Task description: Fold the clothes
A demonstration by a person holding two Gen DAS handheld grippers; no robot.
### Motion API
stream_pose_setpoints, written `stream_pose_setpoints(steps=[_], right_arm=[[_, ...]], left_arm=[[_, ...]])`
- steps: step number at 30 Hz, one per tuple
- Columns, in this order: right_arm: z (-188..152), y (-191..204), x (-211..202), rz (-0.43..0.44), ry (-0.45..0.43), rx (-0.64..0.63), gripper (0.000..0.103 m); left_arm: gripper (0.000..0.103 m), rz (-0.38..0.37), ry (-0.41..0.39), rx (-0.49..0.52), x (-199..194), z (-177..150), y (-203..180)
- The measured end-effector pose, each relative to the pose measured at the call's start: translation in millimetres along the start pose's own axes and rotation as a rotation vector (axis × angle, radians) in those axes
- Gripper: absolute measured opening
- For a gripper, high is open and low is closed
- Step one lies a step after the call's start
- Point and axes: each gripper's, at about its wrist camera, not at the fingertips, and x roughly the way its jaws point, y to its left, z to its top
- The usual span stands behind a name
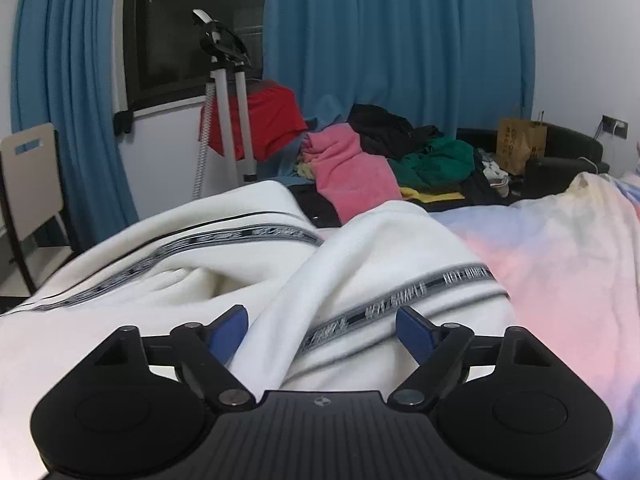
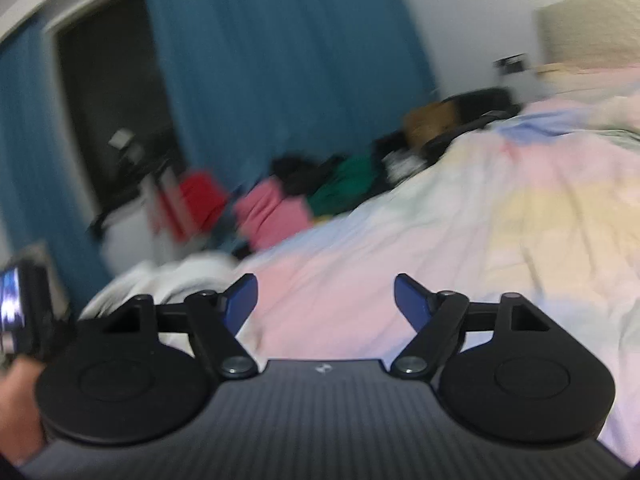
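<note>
White garment [image 1: 168, 280] with grey lettered stripes is lying rumpled on the bed [image 1: 560, 264], a ridge bunching between the left gripper [image 1: 320, 330]'s spread fingers. Pinching there risks catching several layers. The right gripper [image 2: 325, 300], fingers spread, is hovering over bare bedding, blurred.

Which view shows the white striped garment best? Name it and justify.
The left wrist view. The white striped garment fills the foreground, sharp, with its printed band readable as lettering, right under the open left gripper. The right wrist view shows only a blurred white heap at left.
</note>
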Motion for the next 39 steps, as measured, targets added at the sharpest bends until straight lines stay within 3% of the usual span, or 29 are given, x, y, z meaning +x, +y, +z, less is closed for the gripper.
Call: stream_pose_setpoints(steps=[2, 4, 5, 7, 10, 14, 17, 21, 26, 33, 39], right_arm=[[-4, -4, 9, -0.044, -0.028, 0.032, 0.078], [-10, -4, 16, -0.049, -0.043, 0.012, 0.078], [-13, -3, 23, -0.058, -0.031, 0.003, 0.078], [-18, -1, 34, -0.074, -0.006, -0.013, 0.078], [-22, 0, 39, -0.071, 0.030, -0.002, 0.077], [-17, 4, 20, -0.064, -0.052, -0.009, 0.078], [-15, 10, 8, -0.022, -0.071, -0.042, 0.077], [-16, 24, -10, 0.083, -0.040, -0.107, 0.077], [-26, 47, -31, 0.223, 0.053, -0.195, 0.069], [-28, 73, -48, 0.353, 0.191, -0.270, 0.068], [0, 115, 6, 0.388, 0.301, -0.168, 0.068]], left_arm=[[0.064, -0.018, 0.000, -0.001, 15, 2, 1], [0.024, -0.036, 0.000, -0.002, 30, 5, 2], [0.013, -0.048, -0.005, -0.003, 29, 4, 2], [0.004, -0.083, -0.024, -0.003, 7, -1, 1], [0.004, -0.134, -0.054, -0.004, -27, -9, 0], [0.004, -0.166, -0.083, 0.074, -96, -37, -13], [0.004, -0.178, -0.060, 0.118, -155, -73, -22], [0.004, -0.165, 0.012, -0.023, -201, -121, -3], [0.005, -0.164, 0.071, -0.249, -206, -154, 25], [0.009, -0.195, 0.080, -0.321, -194, -155, 40], [0.009, -0.233, 0.089, -0.381, -183, -155, 53]])
